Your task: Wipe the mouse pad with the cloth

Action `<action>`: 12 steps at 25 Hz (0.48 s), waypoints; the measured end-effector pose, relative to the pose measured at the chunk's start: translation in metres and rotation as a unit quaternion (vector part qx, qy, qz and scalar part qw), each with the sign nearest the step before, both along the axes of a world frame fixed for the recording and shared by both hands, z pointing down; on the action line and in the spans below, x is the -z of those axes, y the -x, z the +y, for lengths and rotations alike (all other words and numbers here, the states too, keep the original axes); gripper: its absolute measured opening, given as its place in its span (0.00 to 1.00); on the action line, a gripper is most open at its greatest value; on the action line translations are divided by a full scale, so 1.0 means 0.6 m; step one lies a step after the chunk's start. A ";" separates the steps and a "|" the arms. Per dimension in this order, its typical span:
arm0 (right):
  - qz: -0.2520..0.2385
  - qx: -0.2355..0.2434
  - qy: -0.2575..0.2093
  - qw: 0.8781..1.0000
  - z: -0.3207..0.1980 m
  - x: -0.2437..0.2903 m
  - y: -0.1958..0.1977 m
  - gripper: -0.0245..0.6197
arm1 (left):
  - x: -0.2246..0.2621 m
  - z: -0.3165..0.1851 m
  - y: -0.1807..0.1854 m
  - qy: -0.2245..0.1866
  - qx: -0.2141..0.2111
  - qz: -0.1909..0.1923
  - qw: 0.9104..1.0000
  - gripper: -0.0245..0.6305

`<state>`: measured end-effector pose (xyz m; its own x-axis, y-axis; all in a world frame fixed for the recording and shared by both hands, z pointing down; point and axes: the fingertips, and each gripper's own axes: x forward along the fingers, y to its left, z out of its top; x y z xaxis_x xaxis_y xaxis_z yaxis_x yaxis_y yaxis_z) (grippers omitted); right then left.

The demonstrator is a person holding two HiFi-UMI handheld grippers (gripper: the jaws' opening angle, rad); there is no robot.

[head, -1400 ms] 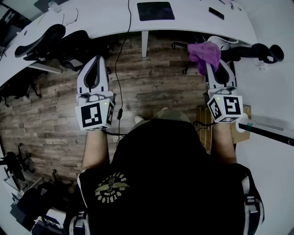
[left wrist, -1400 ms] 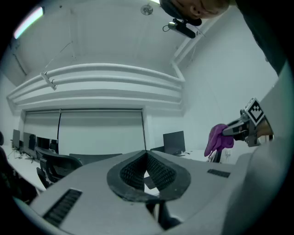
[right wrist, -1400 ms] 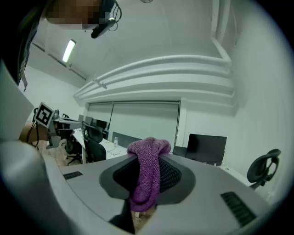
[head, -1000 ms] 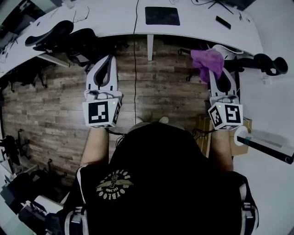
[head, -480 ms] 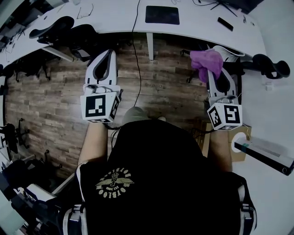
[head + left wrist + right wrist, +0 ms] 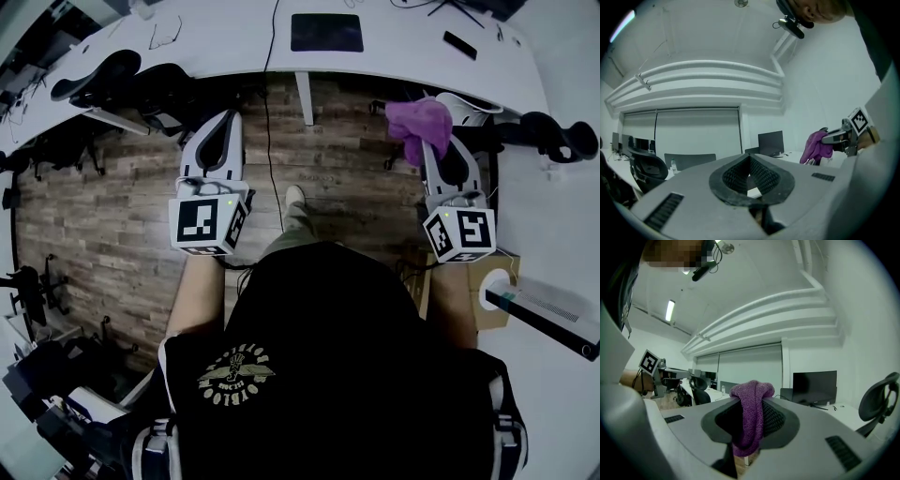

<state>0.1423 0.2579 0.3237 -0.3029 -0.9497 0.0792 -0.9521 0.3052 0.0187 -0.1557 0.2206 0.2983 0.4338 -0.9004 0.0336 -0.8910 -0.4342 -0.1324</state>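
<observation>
- Holding both grippers over the wooden floor (image 6: 112,216) at mid-frame of the head view, I keep them short of the white desk (image 6: 403,52).
- On the left gripper (image 6: 223,131), I read the jaws as together at the tips in the left gripper view, with nothing between them.
- On the right gripper (image 6: 437,148), the jaws are clamped on the purple cloth (image 6: 420,120). In the right gripper view, the cloth drapes over the jaw tips and hangs down between the pads.
- At upper centre of the head view, the mouse pad (image 6: 326,32) lies flat on the desk as a dark rectangle, well apart from the cloth and both grippers.
- Between the grippers, a black cable (image 6: 268,131) runs down from the desk edge.
</observation>
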 end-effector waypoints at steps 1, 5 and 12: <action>0.000 -0.002 0.000 1.000 -0.008 0.000 -0.001 0.17 | 0.002 -0.010 -0.002 -0.003 -0.003 -0.001 1.000 0.04; 0.001 -0.013 0.000 1.000 -0.046 0.005 -0.005 0.18 | 0.005 -0.055 -0.007 -0.004 -0.015 -0.002 1.000 0.04; -0.002 -0.024 0.015 1.000 -0.114 -0.007 0.000 0.18 | -0.007 -0.131 -0.007 0.006 -0.029 -0.021 0.999 0.04</action>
